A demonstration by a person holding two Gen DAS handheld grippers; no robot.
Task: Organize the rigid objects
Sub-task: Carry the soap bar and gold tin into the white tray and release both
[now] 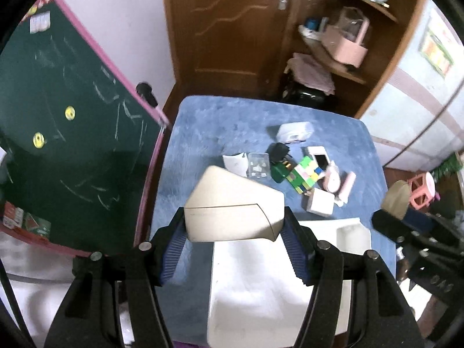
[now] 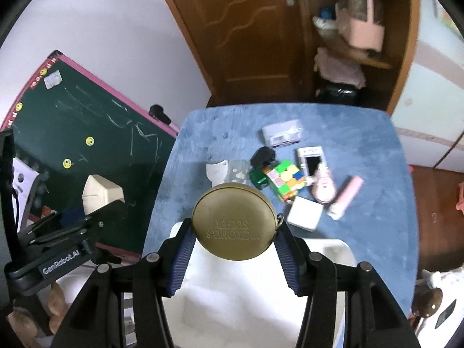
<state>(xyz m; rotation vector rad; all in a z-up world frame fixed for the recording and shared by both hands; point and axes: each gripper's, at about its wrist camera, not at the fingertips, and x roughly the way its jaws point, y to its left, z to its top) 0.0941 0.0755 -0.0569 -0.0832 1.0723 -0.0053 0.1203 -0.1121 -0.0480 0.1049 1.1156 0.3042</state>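
Gripping from both sides, the left gripper [image 1: 233, 226] is pinching a beige angular box [image 1: 232, 203] between its blue ribbed pads, the box sitting at the fingertips and hanging above the near left part of the blue table [image 1: 203, 133], just over the white tray [image 1: 261, 290] lying at the near edge. Beyond the box, toward the middle of the table, a cluster of small things is lying close together: a clear plastic case [image 1: 257, 166], a black plug [image 1: 279, 150], a multicoloured puzzle cube [image 1: 304, 175], a white phone-like device [image 1: 319, 158] and a white square box [image 1: 320, 201]. Further right, the right gripper [image 2: 233, 242] is clamping a round brass-coloured tin [image 2: 233, 221] by its rim, lid facing the camera, held above the far end of the same tray, with a pink tube [image 2: 346, 200] lying on the table off to its right.
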